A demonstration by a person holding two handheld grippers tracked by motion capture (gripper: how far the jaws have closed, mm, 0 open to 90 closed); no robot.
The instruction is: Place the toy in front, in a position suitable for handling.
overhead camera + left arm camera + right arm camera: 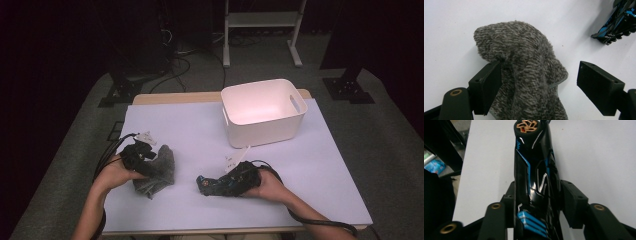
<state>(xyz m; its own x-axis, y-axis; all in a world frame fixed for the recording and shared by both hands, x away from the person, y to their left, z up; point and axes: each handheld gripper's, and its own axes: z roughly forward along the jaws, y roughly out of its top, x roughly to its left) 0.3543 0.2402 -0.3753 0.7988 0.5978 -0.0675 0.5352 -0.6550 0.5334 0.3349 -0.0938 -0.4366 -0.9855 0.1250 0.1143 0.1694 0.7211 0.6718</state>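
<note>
**Sock between spread jaws, toy gripped on the right**

Your left gripper (pixel 141 156) sits over the grey knitted sock (pixel 524 72), and its jaws stand spread. In the left gripper view one jaw's tip touches the sock's folded edge, while the other jaw stands well clear of the fabric with bare table between them (so nothing is pinched there). The sock rises between the two jaws, closer to the touching one, with its rounded end lying beyond the jaw tips.

Your right gripper (pixel 231 183) has its jaws pressed against the sides of the black and blue toy (pixel 535 177). In the right gripper view the toy runs straight out between the jaws and well past their tips, ending in a round orange-patterned nose. Its blue-striped rear lies back between the jaw roots.

From the high view, the toy's nose points towards the sock, the two apart on the light table (pixel 310 170). The white bin (pixel 262 112) stands beyond your right gripper, near the table's far edge.
</note>
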